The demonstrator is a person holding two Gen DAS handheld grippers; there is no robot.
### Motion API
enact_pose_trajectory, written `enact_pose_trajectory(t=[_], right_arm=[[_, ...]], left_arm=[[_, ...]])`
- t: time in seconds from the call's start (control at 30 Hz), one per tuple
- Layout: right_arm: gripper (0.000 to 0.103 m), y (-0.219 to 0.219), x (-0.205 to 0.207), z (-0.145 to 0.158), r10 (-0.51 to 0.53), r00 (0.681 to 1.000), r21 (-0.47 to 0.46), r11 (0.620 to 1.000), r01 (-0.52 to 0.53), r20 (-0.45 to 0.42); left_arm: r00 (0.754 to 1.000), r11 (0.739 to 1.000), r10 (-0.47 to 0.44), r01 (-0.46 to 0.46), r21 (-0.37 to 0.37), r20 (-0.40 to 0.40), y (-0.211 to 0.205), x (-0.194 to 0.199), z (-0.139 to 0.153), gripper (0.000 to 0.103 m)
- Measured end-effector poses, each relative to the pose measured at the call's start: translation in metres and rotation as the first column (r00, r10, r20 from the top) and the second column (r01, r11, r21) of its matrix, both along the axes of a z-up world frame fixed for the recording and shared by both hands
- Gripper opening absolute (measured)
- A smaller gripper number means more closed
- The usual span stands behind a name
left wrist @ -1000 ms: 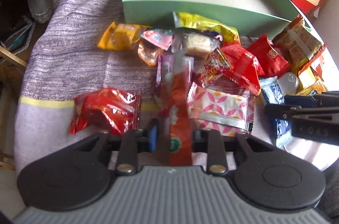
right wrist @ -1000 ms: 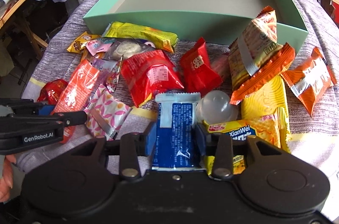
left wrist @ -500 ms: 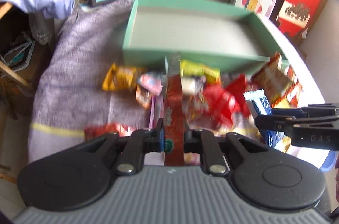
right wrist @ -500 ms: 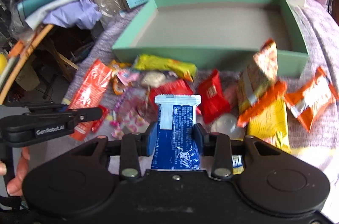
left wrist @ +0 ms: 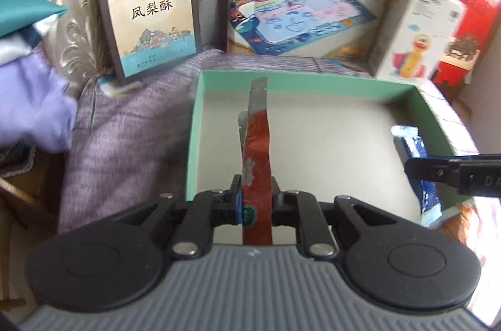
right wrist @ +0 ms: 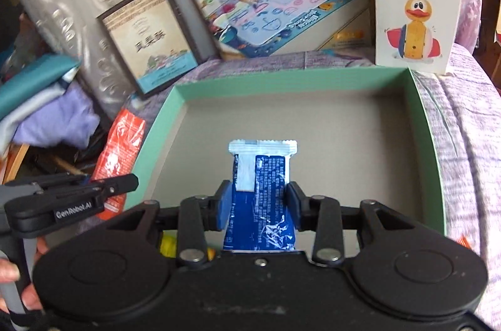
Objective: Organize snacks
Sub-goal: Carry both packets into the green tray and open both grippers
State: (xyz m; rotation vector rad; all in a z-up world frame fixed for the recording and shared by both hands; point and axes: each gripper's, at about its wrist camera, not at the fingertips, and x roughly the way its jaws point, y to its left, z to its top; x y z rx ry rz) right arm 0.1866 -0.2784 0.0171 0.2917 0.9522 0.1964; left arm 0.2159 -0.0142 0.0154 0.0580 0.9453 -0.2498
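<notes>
Snacks are held over a green tray (right wrist: pixel 433 143), which is set on a purple cloth (left wrist: pixel 125 143) and seen with a bare grey floor. Boxes (right wrist: pixel 416 2) are stood behind it. A blue packet (right wrist: pixel 261 193) is clamped upright in the right gripper (right wrist: pixel 258 204), its jaws closed on the packet's sides. A thin red packet (left wrist: pixel 255 155) is pinched edge-on between the nearly closed jaws of the left gripper (left wrist: pixel 256 204).

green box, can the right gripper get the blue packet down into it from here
Probably yes. The right gripper is shut on the blue packet in front of the green box's bare floor, with nothing seen in the way. The left gripper holds its red packet off to the side.
</notes>
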Motion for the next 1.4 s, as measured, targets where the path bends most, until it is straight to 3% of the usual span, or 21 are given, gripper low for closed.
enact_pose_trajectory(t=[0.2,0.43,0.47,0.5,0.53,0.57,0.6,0.7,0.77,0.87,1.0,1.4], right_arm=[[0.036,0.019,0.074,-0.029,-0.006,0.999,0.032,0.999,0.007,-0.053],[0.038,0.047,0.133,-0.055,0.014,0.998,0.055,0.998,-0.010,-0.066],[0.040,0.050,0.136,-0.055,0.015,0.998,0.071,0.997,-0.010,-0.061],[0.041,0.053,0.139,-0.055,0.018,0.998,0.081,0.997,-0.013,-0.056],[0.044,0.055,0.143,-0.056,0.024,0.998,0.091,0.996,-0.019,-0.052],[0.055,0.057,0.144,-0.054,0.027,0.999,0.094,0.995,-0.023,-0.047],[0.067,0.058,0.143,-0.053,0.027,0.999,0.085,0.996,-0.024,-0.036],[0.074,0.058,0.138,-0.051,0.023,0.999,0.061,0.998,-0.022,-0.026],[0.077,0.054,0.132,-0.047,0.021,0.999,0.059,0.998,-0.019,-0.034],[0.092,0.046,0.115,-0.039,0.021,1.000,0.027,0.999,-0.021,-0.015],[0.102,0.032,0.087,-0.023,0.029,1.000,0.003,1.000,-0.029,0.005],[0.103,-0.015,-0.007,0.007,0.010,1.000,-0.032,0.999,-0.009,0.025]], left_arm=[[0.999,1.000,0.007,-0.006,0.021,-0.052,-0.005,0.069,-0.031,0.014],[0.999,0.998,0.003,-0.001,0.056,-0.042,-0.010,0.109,-0.048,0.018],[1.000,0.998,0.005,-0.004,0.057,-0.028,-0.011,0.109,-0.048,0.033],[1.000,0.998,0.003,-0.002,0.055,-0.014,-0.011,0.109,-0.046,0.057],[1.000,0.999,-0.001,0.001,0.052,0.005,-0.012,0.106,-0.044,0.064],[1.000,0.999,-0.018,0.017,0.037,0.013,-0.012,0.104,-0.042,0.068],[1.000,0.999,-0.021,0.021,0.042,0.016,-0.014,0.102,-0.040,0.073],[0.999,0.998,-0.019,0.017,0.061,0.033,-0.015,0.095,-0.036,0.089],[0.999,0.998,-0.009,0.008,0.057,0.032,-0.013,0.090,-0.032,0.090],[0.999,0.999,-0.003,0.001,0.053,0.033,-0.012,0.079,-0.026,0.097],[0.999,0.998,0.012,-0.014,0.059,0.041,-0.012,0.059,-0.016,0.101],[1.000,0.999,-0.029,0.029,0.022,0.009,-0.033,-0.028,-0.004,0.103]])
